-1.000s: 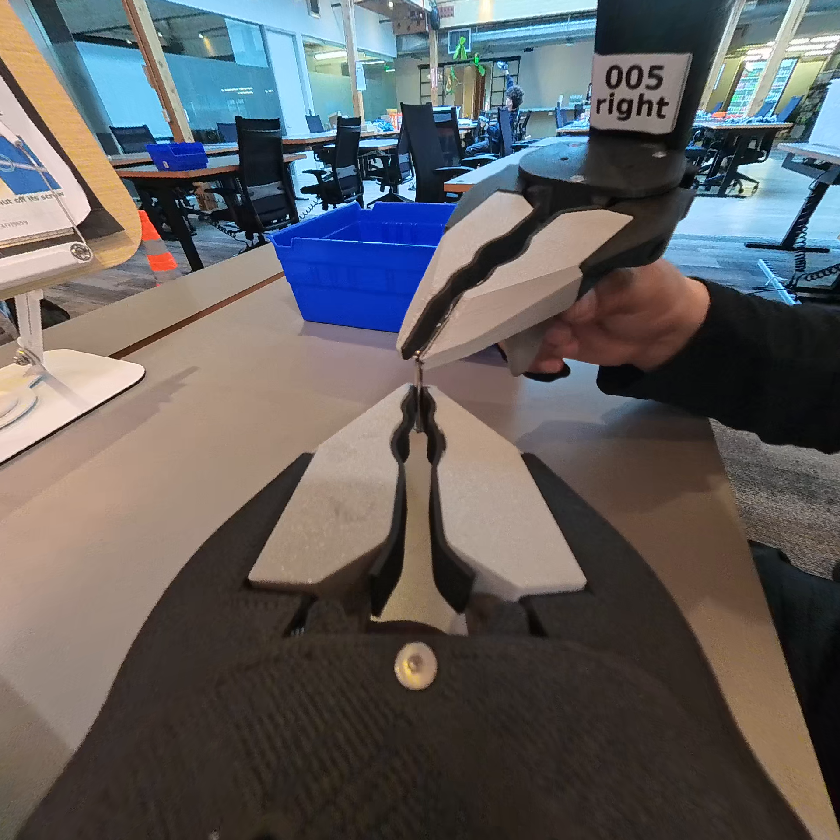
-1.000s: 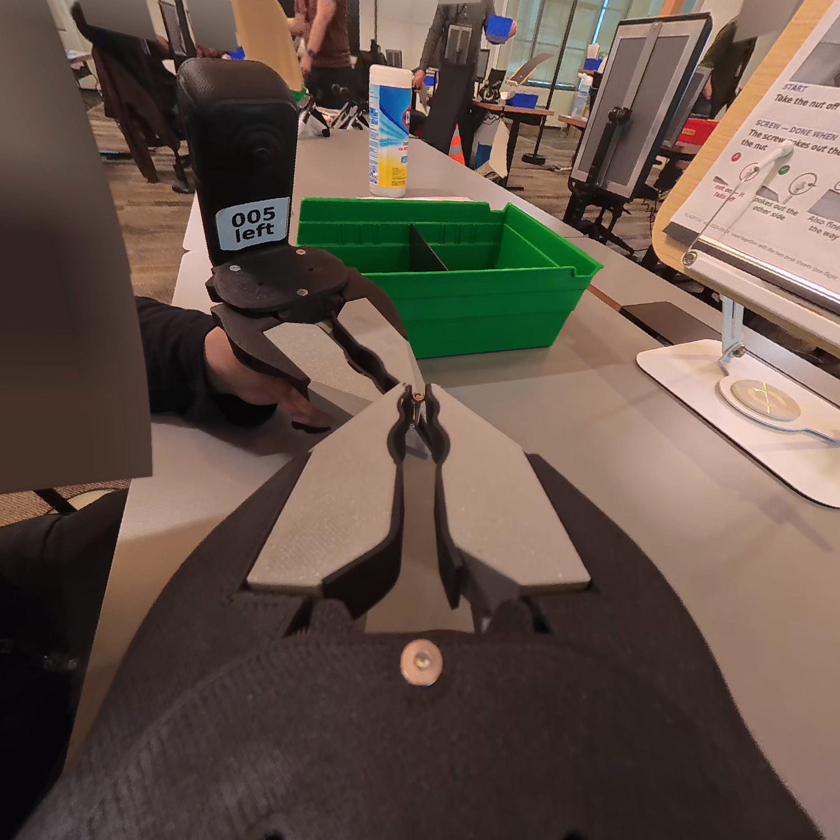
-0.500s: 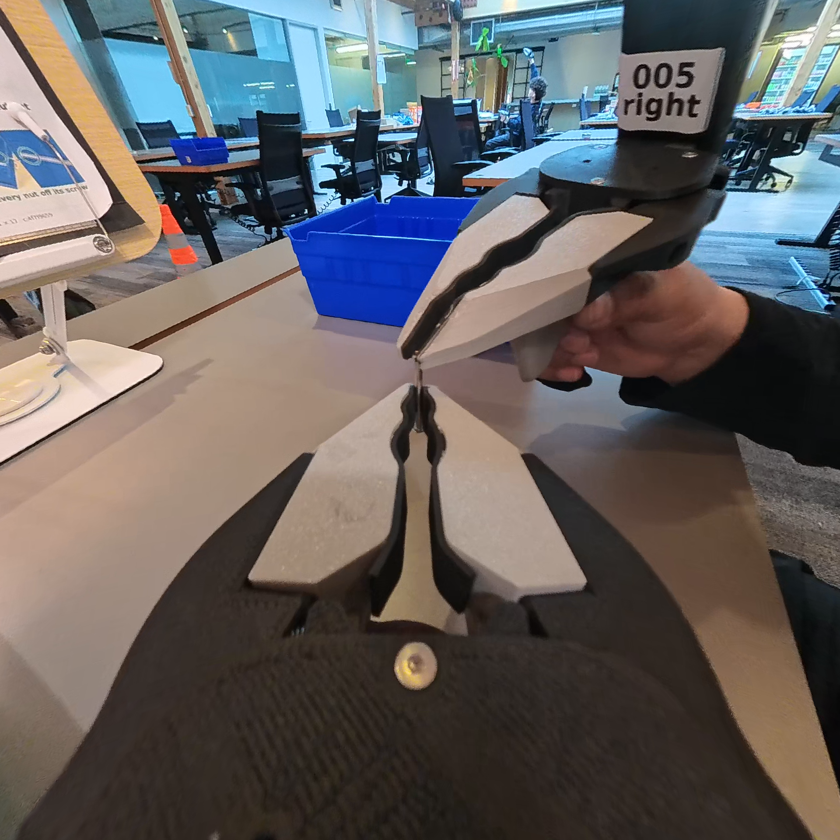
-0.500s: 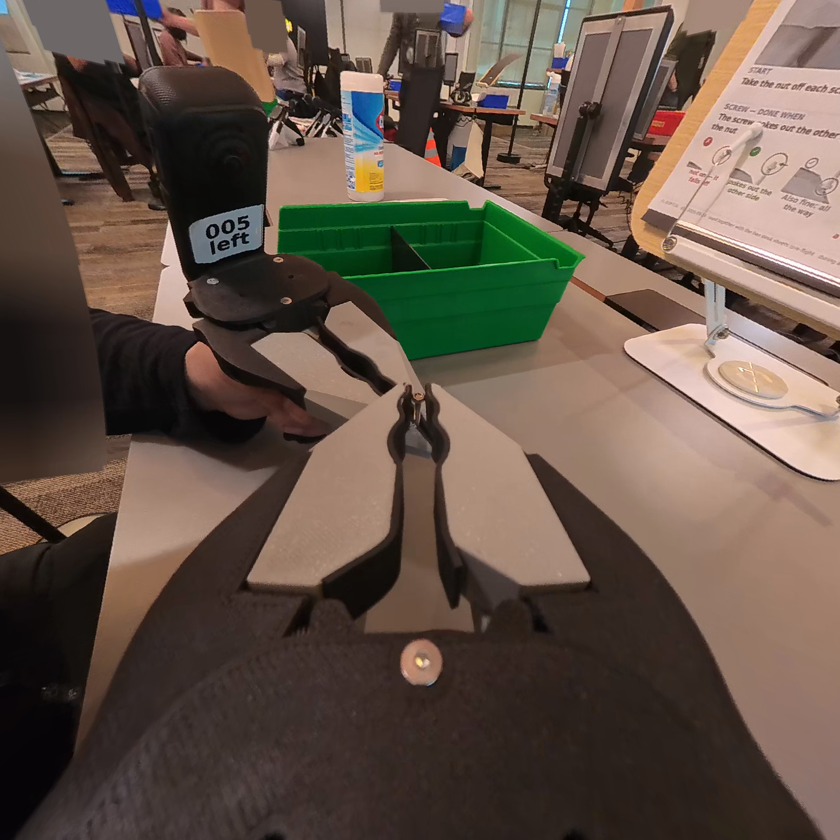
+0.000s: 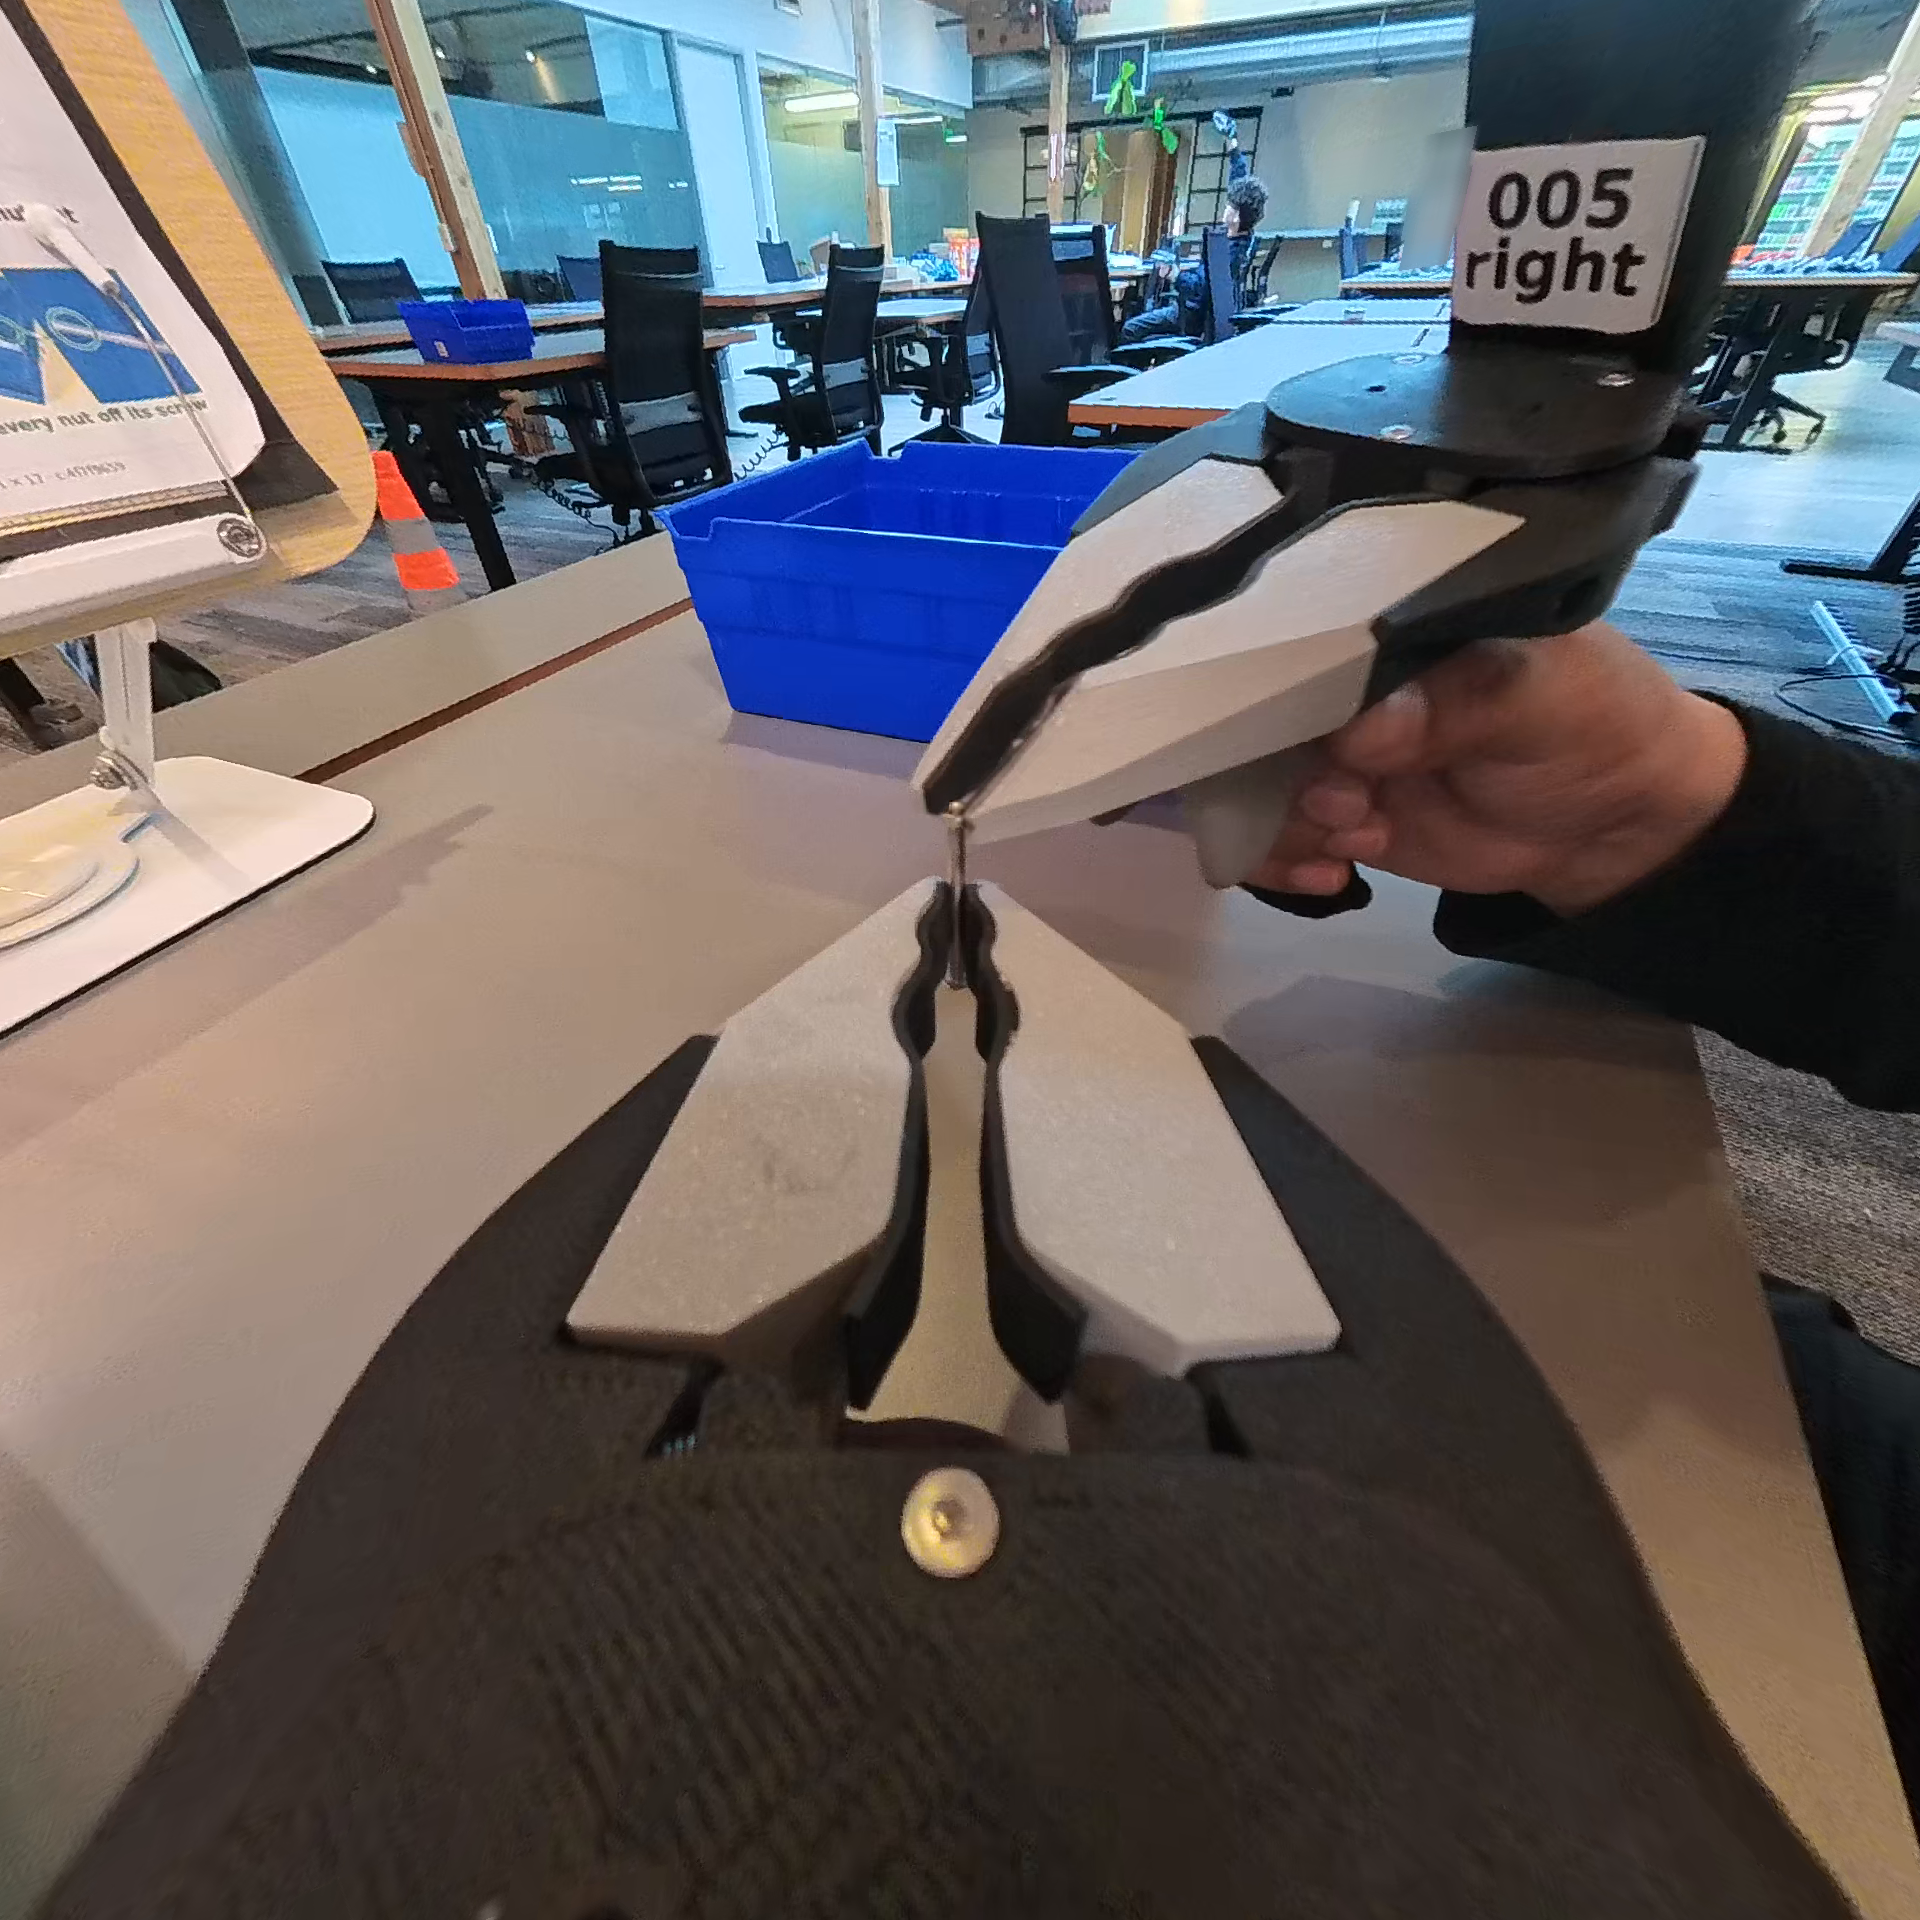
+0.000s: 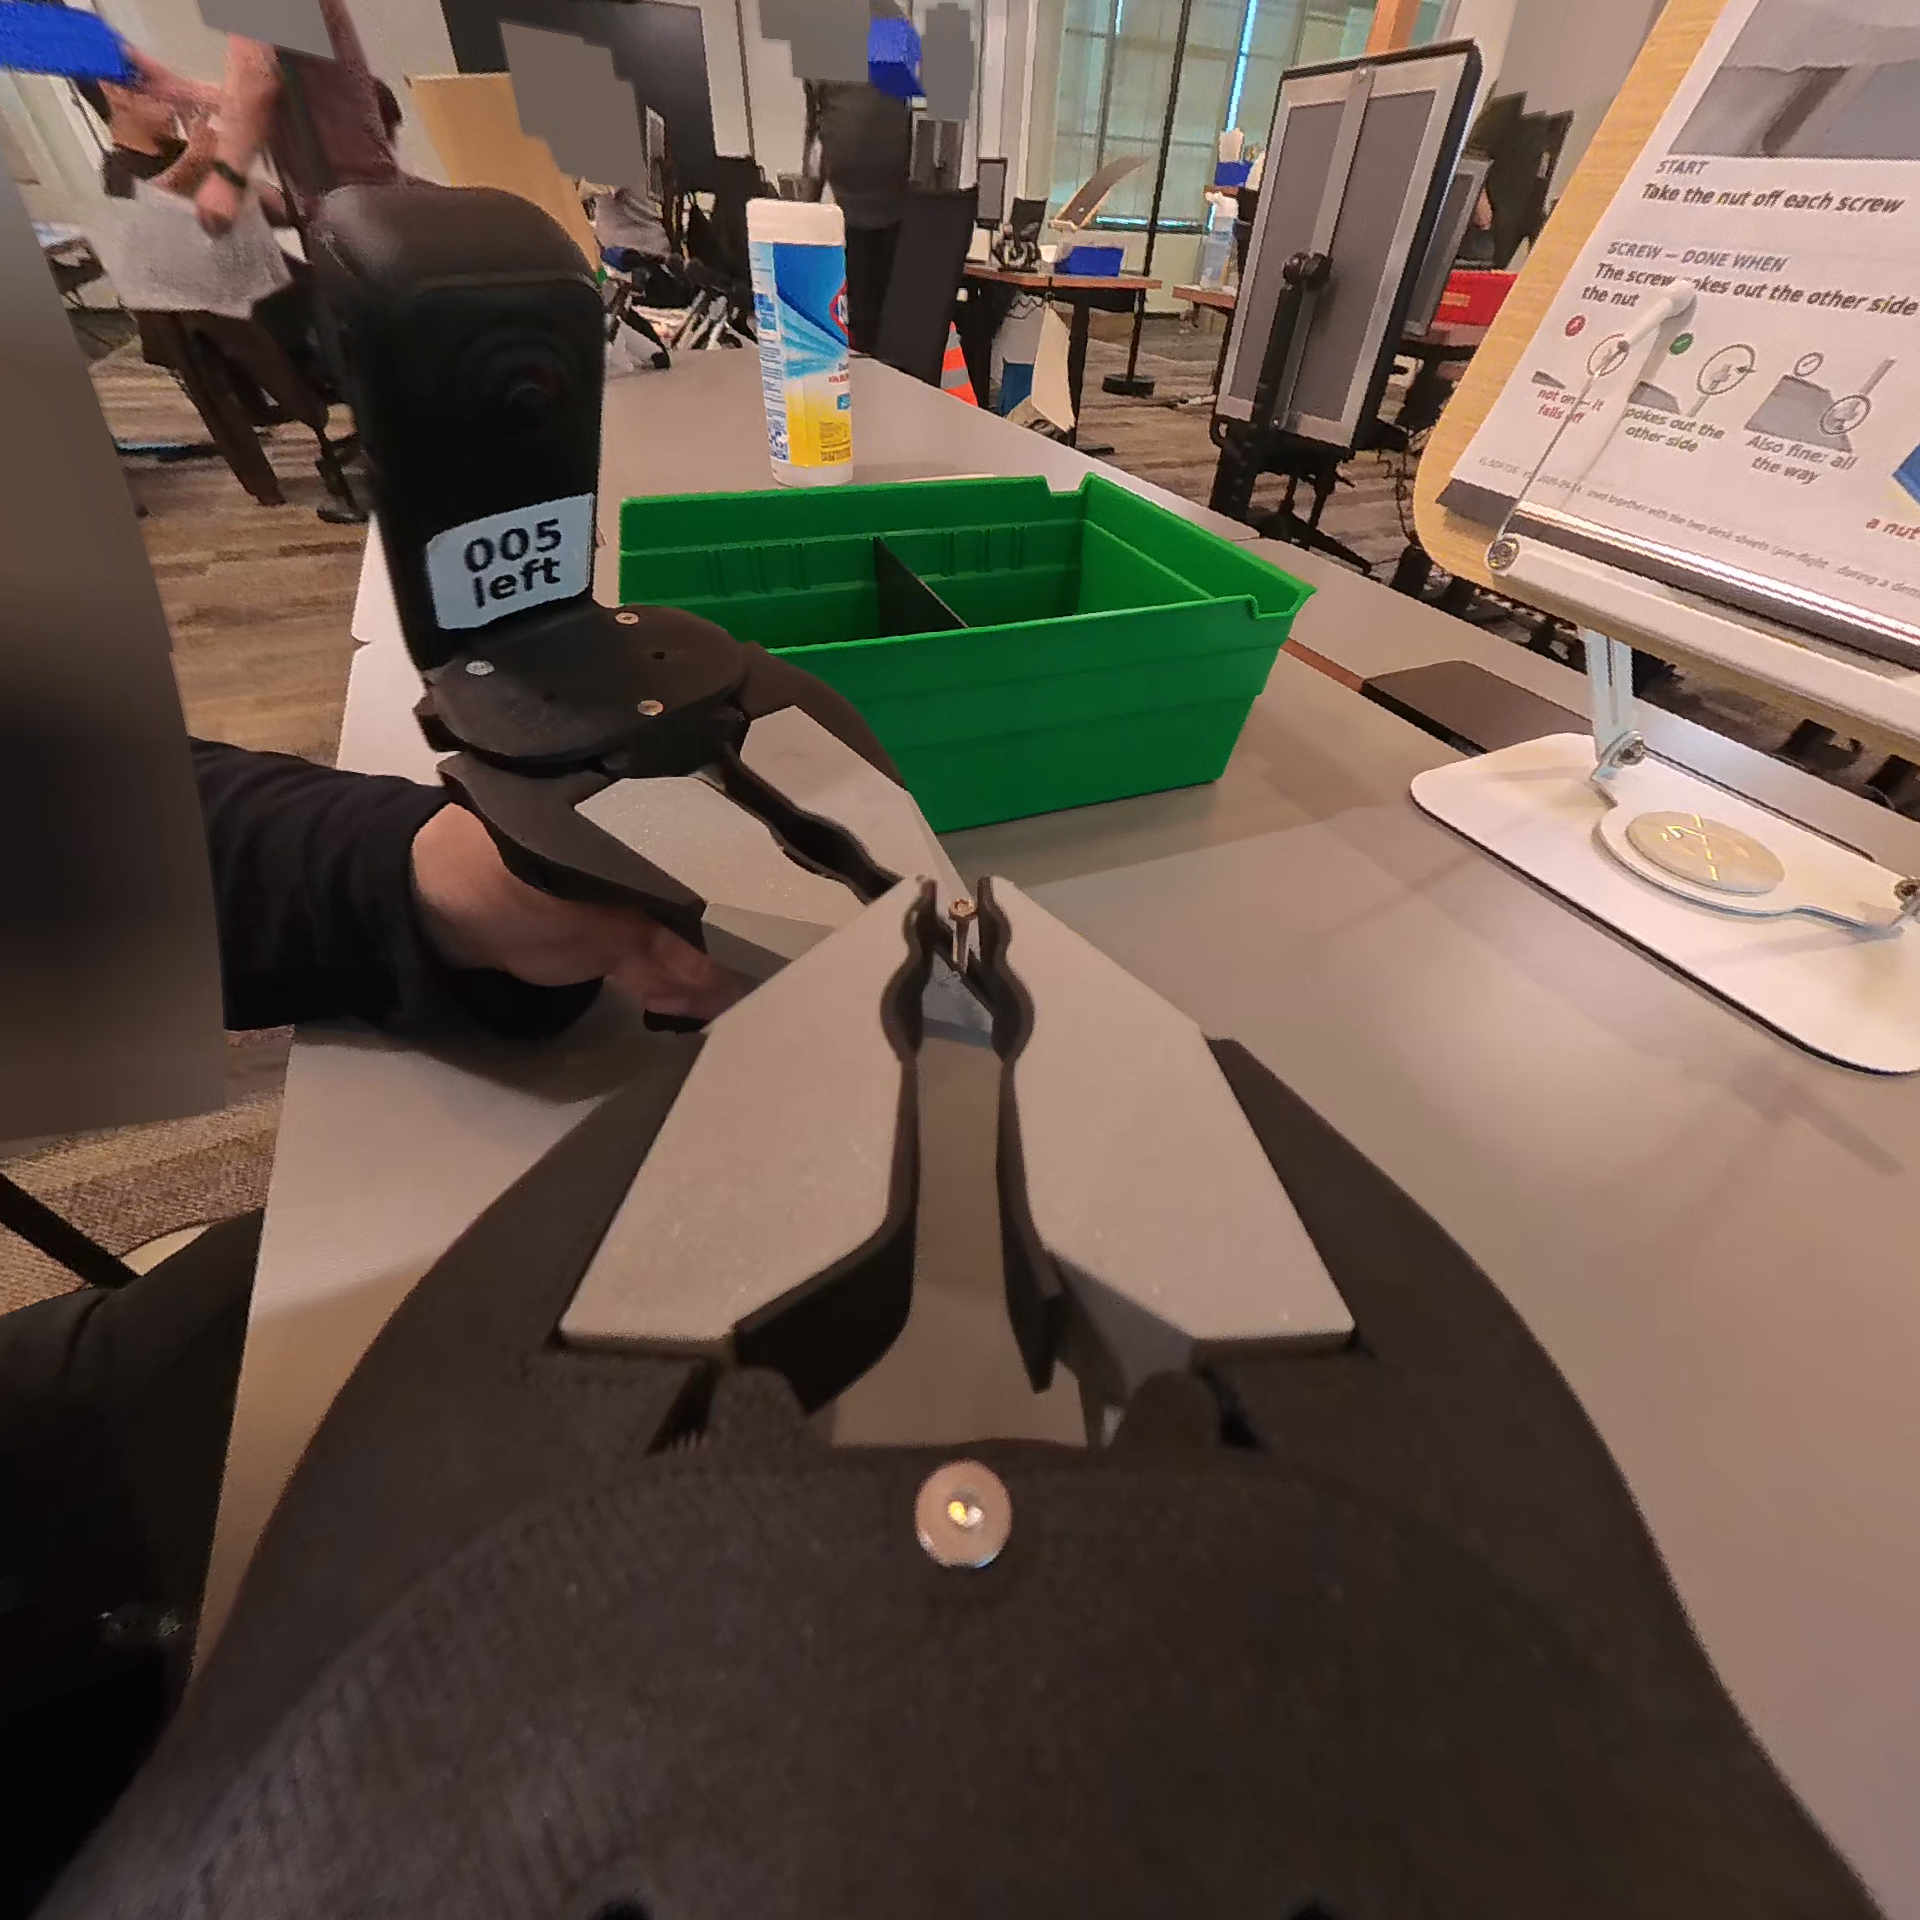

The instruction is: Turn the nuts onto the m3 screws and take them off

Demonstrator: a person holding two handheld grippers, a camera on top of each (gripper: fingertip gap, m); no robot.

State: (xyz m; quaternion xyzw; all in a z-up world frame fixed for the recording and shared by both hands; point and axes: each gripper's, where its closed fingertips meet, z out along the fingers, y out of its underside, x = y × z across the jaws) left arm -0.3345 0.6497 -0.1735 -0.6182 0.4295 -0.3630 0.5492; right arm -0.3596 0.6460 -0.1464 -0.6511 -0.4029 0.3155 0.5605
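Observation:
A thin m3 screw [image 5: 956,852] stands upright between the two grippers above the grey table [image 5: 468,987]. My left gripper [image 5: 956,906] is shut on the screw's lower shaft. My right gripper [image 5: 951,795] comes in from the upper right, and its tips are shut on the small nut at the screw's top end. In the right wrist view the nut [image 6: 962,911] sits between the right gripper's [image 6: 954,896] tips, with the screw [image 6: 967,948] running down below it. The left gripper [image 6: 873,881] reaches in from the left, its tips partly hidden.
A blue bin [image 5: 883,613] stands behind the grippers in the left wrist view. A green divided bin [image 6: 1039,727] and a wipes canister [image 6: 805,343] stand farther back. An instruction board on a white stand [image 6: 1662,914] is to one side; it also shows in the left wrist view [image 5: 177,831]. A hand [image 5: 1507,769] holds the right gripper. My two grippers' fingertips are within a few centimetres of each other.
Both grippers stay shut on the screw and nut. The right gripper's body has swung slightly to the right around the screw in the left wrist view; the background has shifted a little.

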